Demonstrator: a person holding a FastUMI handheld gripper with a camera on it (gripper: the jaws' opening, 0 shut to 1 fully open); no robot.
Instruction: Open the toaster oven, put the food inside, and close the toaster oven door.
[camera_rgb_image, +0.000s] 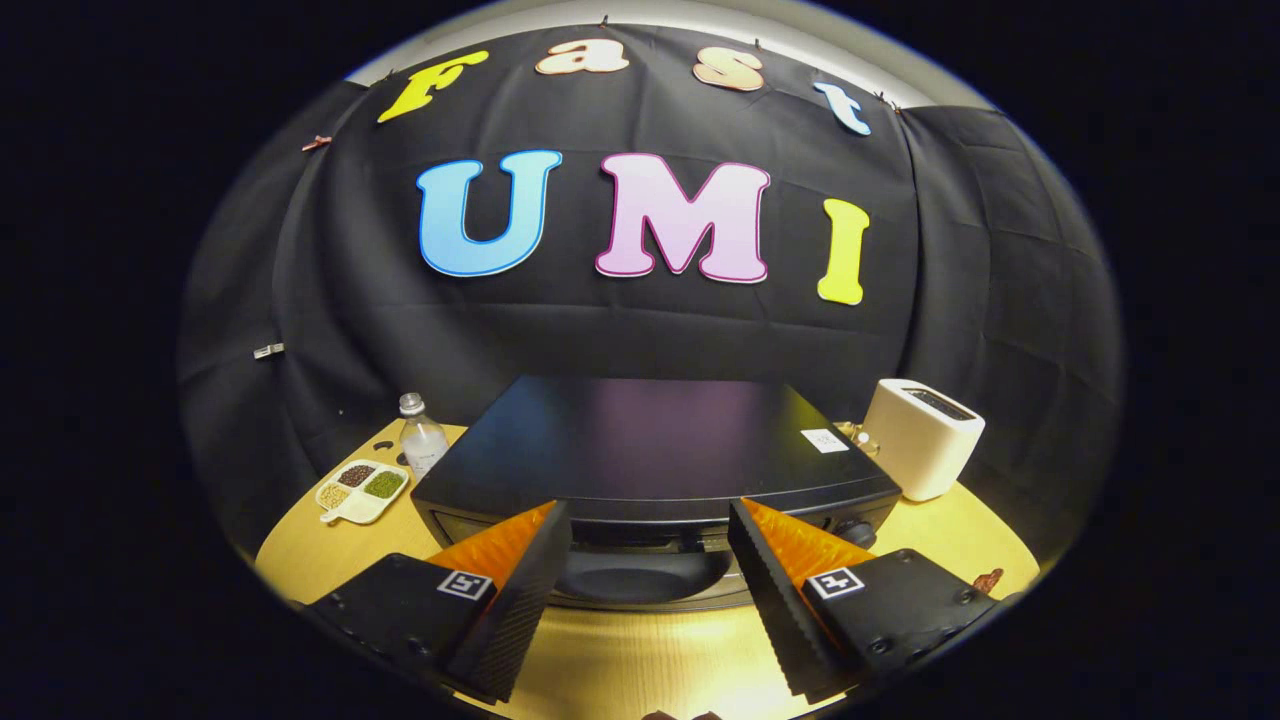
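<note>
Gripper (650, 590) jaws spread wide, holding nothing, hovering above the bare desk (640, 660). Just ahead and slightly below, between the two jaws, sits the toaster oven (650, 440), front face toward the jaws, long axis running across them left to right. Door looks shut; its upper front edge lies in the gap between the jaws, handle hard to make out. Likely next: go forward and down for the door. Beyond left: snack tray (362, 490), bottle (421, 438). Beyond right: white toaster (922, 440). Can't tell which item is the food.
</note>
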